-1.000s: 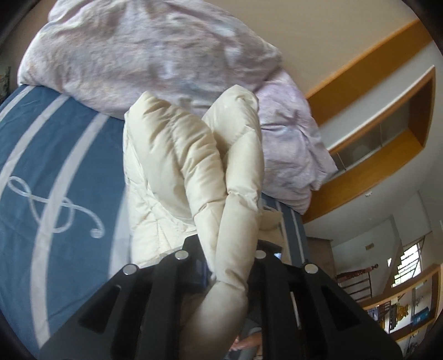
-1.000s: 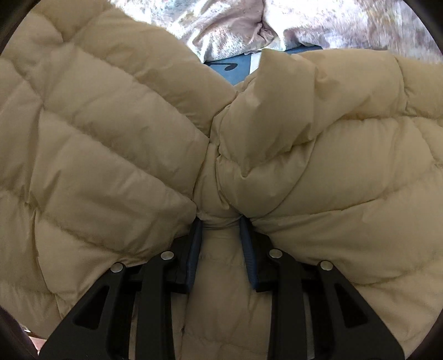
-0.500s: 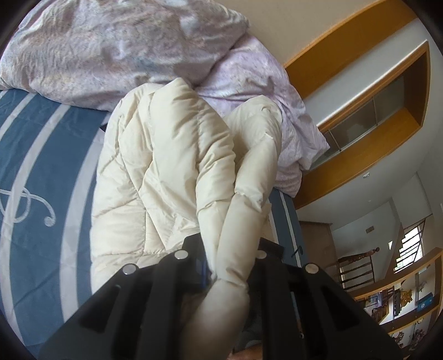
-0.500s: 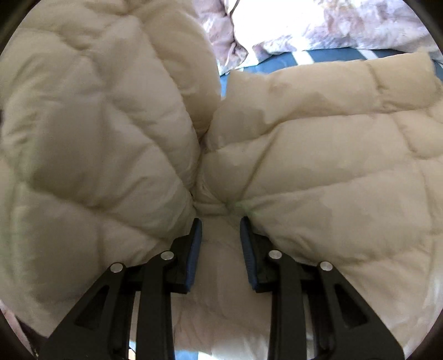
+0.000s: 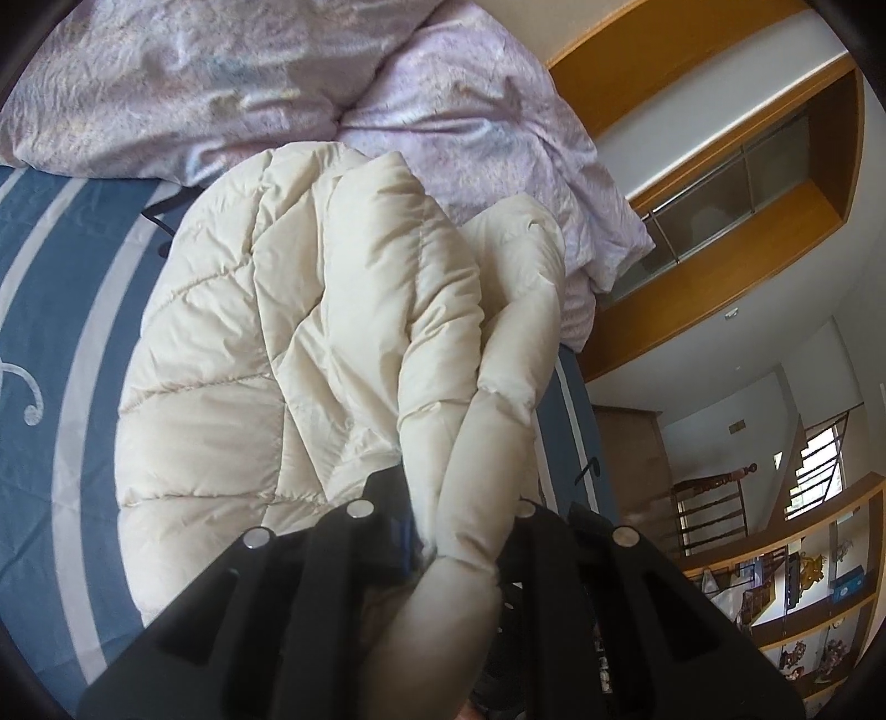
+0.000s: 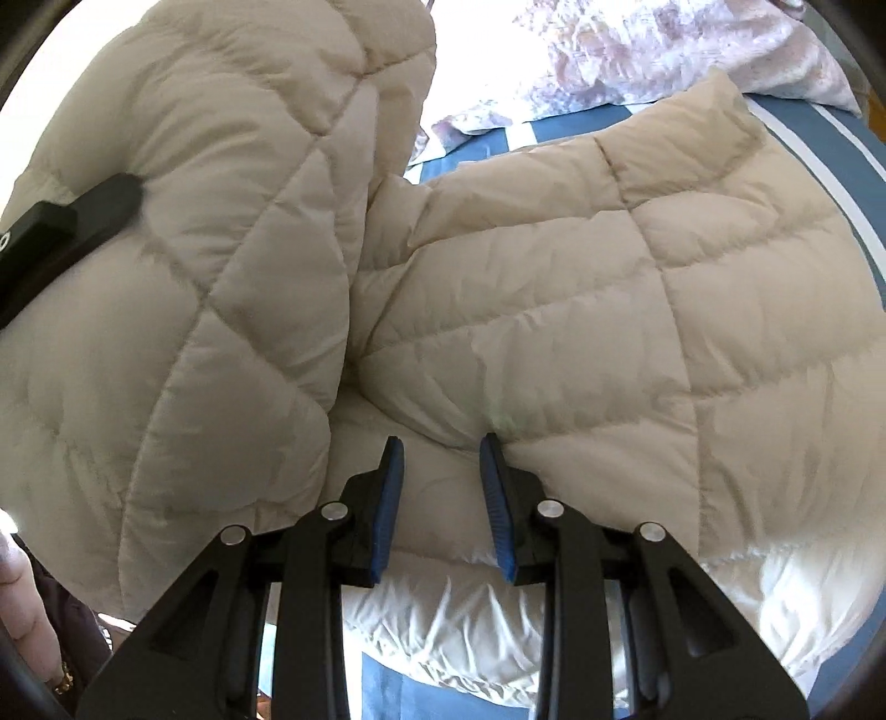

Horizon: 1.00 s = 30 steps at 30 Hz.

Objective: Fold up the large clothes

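Note:
A cream quilted puffer jacket (image 5: 310, 354) lies on a blue bed sheet with white stripes (image 5: 50, 310). My left gripper (image 5: 454, 515) is shut on a thick fold of the jacket and holds it raised above the bed. In the right wrist view the jacket (image 6: 581, 310) fills most of the frame. My right gripper (image 6: 440, 471) has its blue-padded fingers (image 6: 495, 498) standing apart over the jacket edge, gripping nothing. The left gripper's black body (image 6: 61, 232) shows at the left edge, pressed into the lifted fold.
A crumpled lilac duvet (image 5: 266, 83) is heaped at the head of the bed, also visible in the right wrist view (image 6: 664, 50). Wooden wall shelves (image 5: 720, 183), a stair railing (image 5: 714, 515) and shelving lie to the right. The person's hand (image 6: 27, 609) is at lower left.
My right gripper has opened and let go of the jacket fold it pinched. My left gripper has carried its fold further over the bed, and more of the jacket now lies spread out.

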Each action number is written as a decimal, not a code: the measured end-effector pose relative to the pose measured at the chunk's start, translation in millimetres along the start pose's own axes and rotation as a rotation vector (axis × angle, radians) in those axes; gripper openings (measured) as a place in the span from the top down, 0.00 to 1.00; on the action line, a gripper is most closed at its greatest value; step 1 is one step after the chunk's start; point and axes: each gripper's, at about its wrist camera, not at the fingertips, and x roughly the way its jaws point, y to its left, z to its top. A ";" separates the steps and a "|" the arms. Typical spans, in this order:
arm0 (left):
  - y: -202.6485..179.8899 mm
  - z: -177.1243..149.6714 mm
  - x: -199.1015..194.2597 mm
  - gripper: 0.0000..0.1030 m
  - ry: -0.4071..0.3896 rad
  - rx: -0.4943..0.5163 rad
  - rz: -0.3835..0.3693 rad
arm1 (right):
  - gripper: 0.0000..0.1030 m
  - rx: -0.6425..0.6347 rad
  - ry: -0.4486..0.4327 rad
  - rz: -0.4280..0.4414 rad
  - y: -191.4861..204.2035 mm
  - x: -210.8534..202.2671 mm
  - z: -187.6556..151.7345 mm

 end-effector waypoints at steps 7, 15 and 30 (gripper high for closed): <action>-9.4 2.8 0.7 0.65 0.040 -0.013 -0.046 | 0.71 0.007 -0.016 -0.012 -6.6 -16.4 -15.8; -26.0 20.4 -42.0 0.29 -0.005 0.037 -0.139 | 0.70 0.030 -0.031 -0.010 -14.5 -22.8 -27.3; 55.6 22.9 -47.0 0.30 -0.027 -0.038 0.123 | 0.70 0.042 -0.038 -0.026 -22.2 -34.7 -39.0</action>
